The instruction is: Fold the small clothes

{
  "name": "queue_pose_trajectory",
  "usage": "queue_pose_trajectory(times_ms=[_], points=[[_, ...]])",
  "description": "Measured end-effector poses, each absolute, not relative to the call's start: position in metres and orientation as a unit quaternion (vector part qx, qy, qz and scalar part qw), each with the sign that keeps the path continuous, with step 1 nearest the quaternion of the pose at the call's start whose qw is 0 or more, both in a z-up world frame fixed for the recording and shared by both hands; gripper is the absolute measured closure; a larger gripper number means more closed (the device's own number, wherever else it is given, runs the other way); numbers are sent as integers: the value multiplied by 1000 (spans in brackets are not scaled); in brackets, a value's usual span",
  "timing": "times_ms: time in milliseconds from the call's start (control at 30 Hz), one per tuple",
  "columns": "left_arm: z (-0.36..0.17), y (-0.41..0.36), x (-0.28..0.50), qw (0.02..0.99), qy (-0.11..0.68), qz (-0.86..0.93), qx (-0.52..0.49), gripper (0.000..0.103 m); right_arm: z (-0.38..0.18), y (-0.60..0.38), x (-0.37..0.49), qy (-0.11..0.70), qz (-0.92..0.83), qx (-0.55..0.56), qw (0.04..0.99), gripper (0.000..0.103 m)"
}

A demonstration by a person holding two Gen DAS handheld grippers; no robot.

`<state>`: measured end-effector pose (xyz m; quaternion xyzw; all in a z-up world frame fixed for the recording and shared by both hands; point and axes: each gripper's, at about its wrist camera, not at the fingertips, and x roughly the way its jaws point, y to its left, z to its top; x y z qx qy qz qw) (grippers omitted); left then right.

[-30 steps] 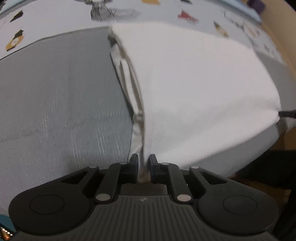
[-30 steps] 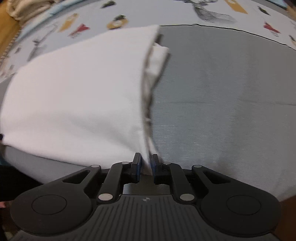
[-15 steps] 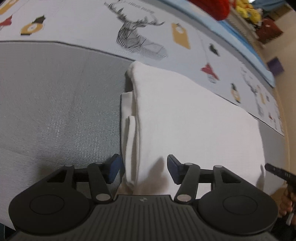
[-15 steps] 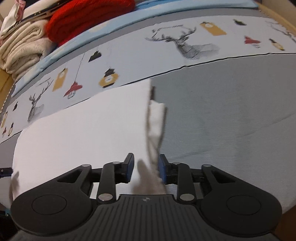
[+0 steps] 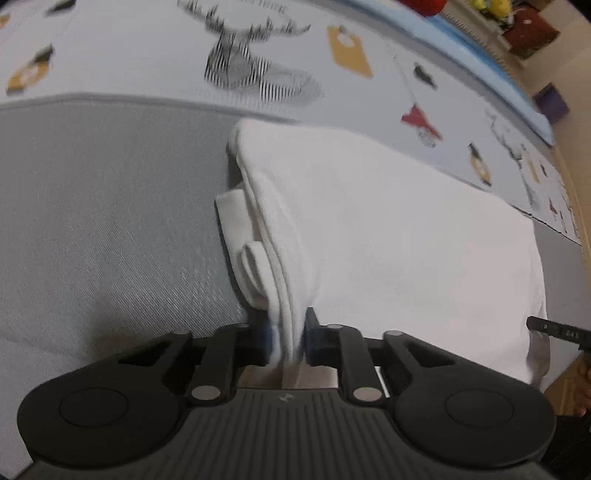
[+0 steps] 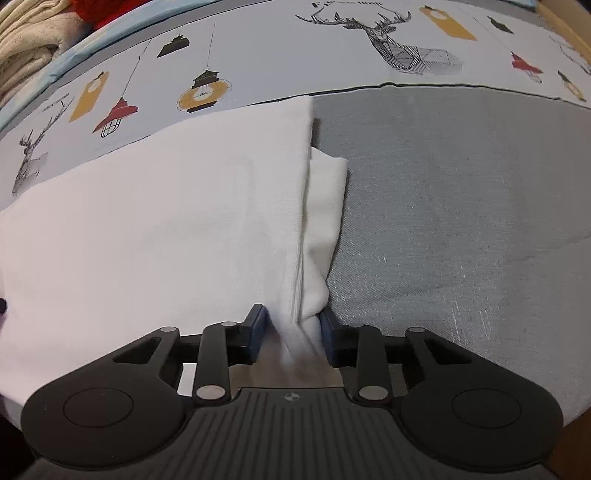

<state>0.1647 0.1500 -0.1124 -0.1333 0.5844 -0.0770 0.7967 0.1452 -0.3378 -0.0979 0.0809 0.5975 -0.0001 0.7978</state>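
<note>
On the near edge of the grey cover (image 5: pixel 110 221), a folded white garment (image 5: pixel 388 229) lying flat, its far edge up against the seam of the printed sheet (image 6: pixel 258 55). At its left end, left gripper (image 5: pixel 290 338) clenched on the stacked layers at the near corner, a looped tuck and a loose flap sticking out just beside the grasp. At its right end, right gripper (image 6: pixel 293 328) set about the bunched edge, pads on either side with a wider gap; whether really pinching or only bracketing cannot be told. Judged as the start of another fold: both near corners taken, ready to lift together and carry toward the far edge. Calls for a firm hold on every layer and an even lift, or the inner flaps will spill out (the right one already peeks). Further back, beyond the sheet, a cream blanket (image 6: pixel 26 48) and something red and knitted (image 6: pixel 103 11), well apart and not in the way.
</note>
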Motion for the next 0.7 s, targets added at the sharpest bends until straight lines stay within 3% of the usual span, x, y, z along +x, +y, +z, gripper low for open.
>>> queue_pose_trajectory(times_ms=[67, 233, 367, 700], points=[[-102, 160, 160, 810, 567, -69, -132, 88, -96, -334, 144, 597, 1, 76, 799, 81], [-96, 195, 151, 809, 569, -38, -143, 84, -91, -321, 149, 582, 44, 111, 804, 85], [-100, 211, 149, 801, 578, -22, -156, 52, -91, -300, 150, 580, 53, 80, 809, 84], [-120, 195, 161, 782, 600, -47, -162, 52, -85, -311, 144, 574, 40, 92, 813, 78]])
